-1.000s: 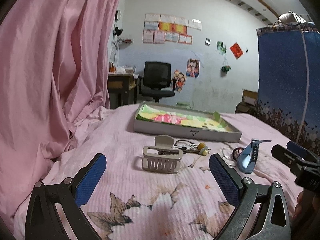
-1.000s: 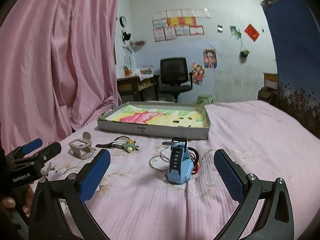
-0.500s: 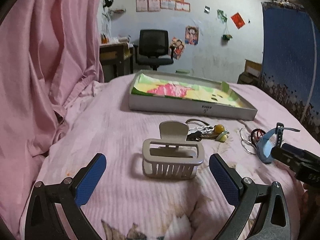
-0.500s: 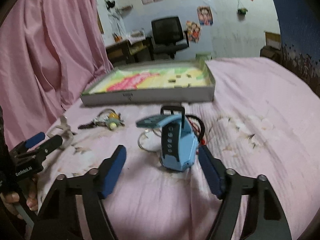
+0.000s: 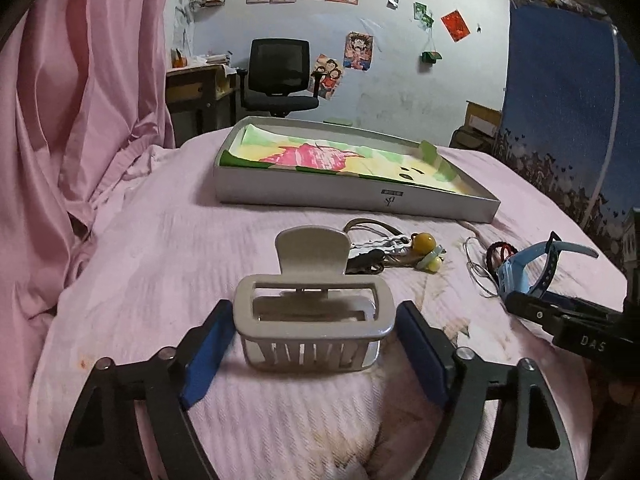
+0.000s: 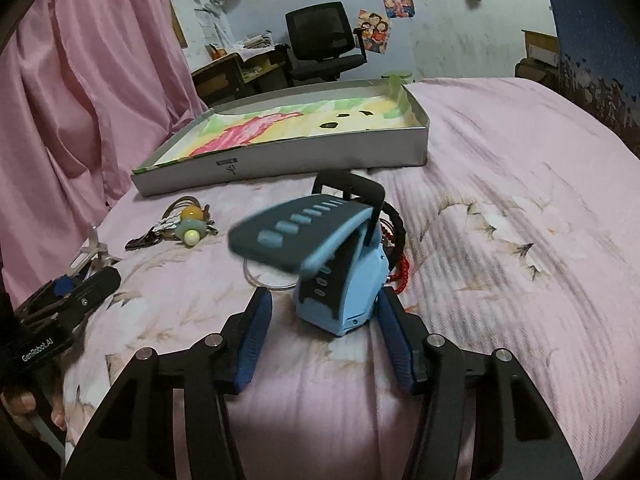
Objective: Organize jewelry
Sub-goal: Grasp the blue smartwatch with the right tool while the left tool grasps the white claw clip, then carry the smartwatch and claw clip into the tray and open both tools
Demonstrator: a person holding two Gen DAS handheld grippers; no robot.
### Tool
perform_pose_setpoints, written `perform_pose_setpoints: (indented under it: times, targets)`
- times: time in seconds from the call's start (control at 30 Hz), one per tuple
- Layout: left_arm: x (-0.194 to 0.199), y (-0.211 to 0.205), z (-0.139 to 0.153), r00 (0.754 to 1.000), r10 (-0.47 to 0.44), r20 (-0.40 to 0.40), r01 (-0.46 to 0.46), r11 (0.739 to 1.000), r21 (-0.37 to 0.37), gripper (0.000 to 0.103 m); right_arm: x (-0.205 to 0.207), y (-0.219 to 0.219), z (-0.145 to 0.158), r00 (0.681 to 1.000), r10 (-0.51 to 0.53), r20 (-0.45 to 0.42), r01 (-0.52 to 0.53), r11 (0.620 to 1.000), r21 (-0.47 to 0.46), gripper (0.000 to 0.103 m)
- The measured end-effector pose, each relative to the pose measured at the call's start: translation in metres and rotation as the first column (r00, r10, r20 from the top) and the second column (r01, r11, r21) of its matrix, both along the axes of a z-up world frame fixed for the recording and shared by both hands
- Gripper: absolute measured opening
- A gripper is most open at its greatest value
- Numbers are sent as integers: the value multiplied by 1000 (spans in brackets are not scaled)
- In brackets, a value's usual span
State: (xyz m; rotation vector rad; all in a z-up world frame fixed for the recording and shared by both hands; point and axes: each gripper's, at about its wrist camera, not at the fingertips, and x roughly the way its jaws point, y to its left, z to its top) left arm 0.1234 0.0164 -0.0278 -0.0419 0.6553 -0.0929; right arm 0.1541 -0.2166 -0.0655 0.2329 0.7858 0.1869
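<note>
With each gripper astride its item, the left gripper (image 5: 314,354) brackets the hair claw (image 5: 314,326) broadside, unclenched, while the right gripper (image 6: 322,334) brackets the blue watch (image 6: 340,276), pads not visibly clamped, both short of the tray (image 5: 352,196) at the bed's far edge

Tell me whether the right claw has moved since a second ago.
Yes. The right claw has come forward toward the tray and closed in around the blue watch, which now sits between its fingers.

On the bed (image 5: 160,248), the hair claw (image 5: 312,320) lies nearest, the tray (image 5: 352,196) behind it. Between them sits a bead cluster (image 5: 424,250); right of that, a wire ring (image 5: 478,270), then the watch (image 5: 524,268).
</note>
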Motion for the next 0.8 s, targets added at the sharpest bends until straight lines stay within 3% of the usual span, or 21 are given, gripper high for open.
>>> perform_pose_setpoints:
  times: [0.3,0.8]
  targets:
    - [0,-2,-2,1000,-11,-1,11,1000,-12,62,8,-2,-4,1000,-15,-15,16,1000,21,41]
    - [-11,-12,-2,998,-62,22,62,998,5,62,8,5,-6,999,47,-15,-46,998,33,41]
